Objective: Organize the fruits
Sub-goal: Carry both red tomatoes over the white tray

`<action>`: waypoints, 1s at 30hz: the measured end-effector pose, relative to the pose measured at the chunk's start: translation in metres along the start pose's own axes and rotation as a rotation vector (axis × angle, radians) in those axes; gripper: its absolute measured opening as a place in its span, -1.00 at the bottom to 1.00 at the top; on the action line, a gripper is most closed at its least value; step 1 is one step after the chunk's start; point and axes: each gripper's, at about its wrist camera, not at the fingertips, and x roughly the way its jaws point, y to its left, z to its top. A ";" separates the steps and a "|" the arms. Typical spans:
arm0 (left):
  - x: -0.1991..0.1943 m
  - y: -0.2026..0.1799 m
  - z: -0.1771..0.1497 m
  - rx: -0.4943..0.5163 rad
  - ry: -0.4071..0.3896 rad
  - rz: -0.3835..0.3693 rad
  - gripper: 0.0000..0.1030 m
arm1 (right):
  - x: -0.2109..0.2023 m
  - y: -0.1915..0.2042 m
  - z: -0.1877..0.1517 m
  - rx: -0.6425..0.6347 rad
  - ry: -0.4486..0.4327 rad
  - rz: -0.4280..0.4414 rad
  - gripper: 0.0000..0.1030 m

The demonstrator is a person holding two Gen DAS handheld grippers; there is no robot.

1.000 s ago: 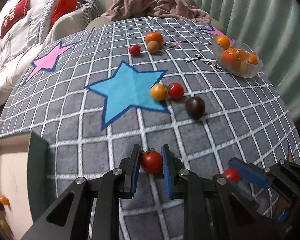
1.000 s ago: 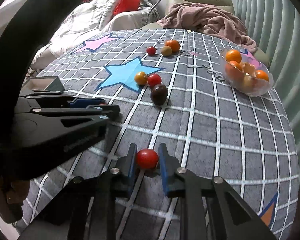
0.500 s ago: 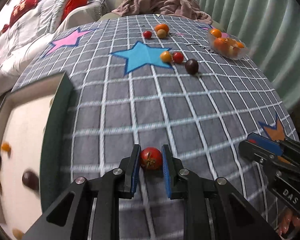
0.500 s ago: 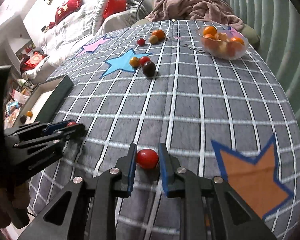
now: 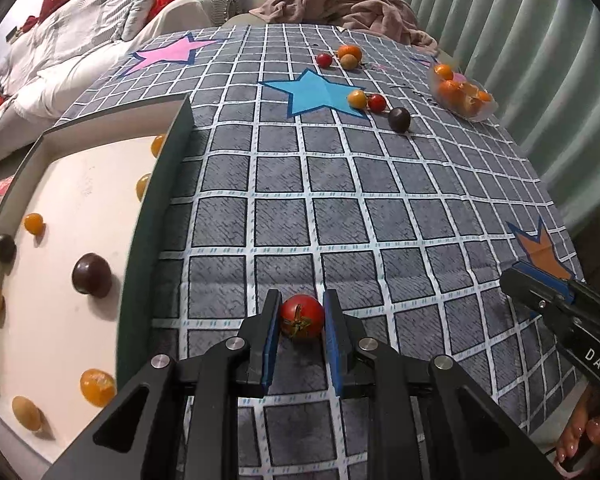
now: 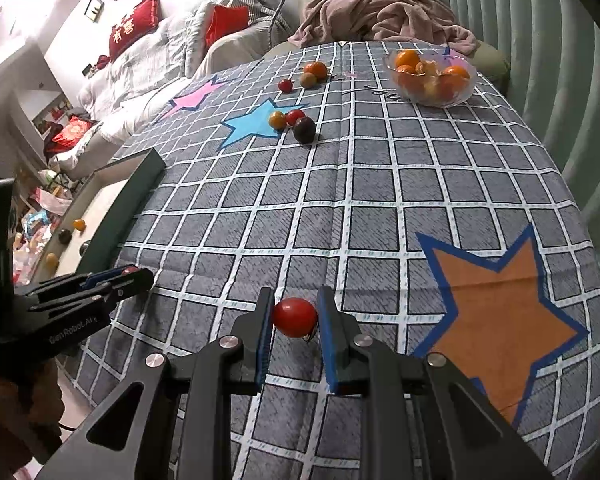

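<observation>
My left gripper [image 5: 301,318] is shut on a red cherry tomato [image 5: 302,316] and holds it over the checked cloth, just right of the green-walled tray [image 5: 140,264]. The tray holds several small yellow, orange and dark fruits, among them a dark plum [image 5: 91,279]. My right gripper [image 6: 294,316] is shut on another red tomato [image 6: 295,317] above the cloth near the orange star. The left gripper also shows in the right wrist view [image 6: 134,274]. Loose fruits lie far off: a dark plum [image 6: 304,129], a yellow tomato [image 6: 277,119], a red tomato [image 6: 295,117].
A clear bowl of oranges [image 6: 432,80] stands at the far right. Three more fruits [image 6: 310,74] lie near the table's far edge. A pink blanket [image 6: 380,16] lies on a chair behind the table. A bed with red cushions is at the left.
Both grippers have pulled back toward the near edge, each still holding its tomato. The left one has moved left, so the tray now fills the left of its view.
</observation>
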 end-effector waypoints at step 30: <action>-0.081 0.077 0.002 -0.104 -0.169 -0.001 -0.56 | -0.012 0.099 0.034 -0.148 -0.018 0.071 -0.54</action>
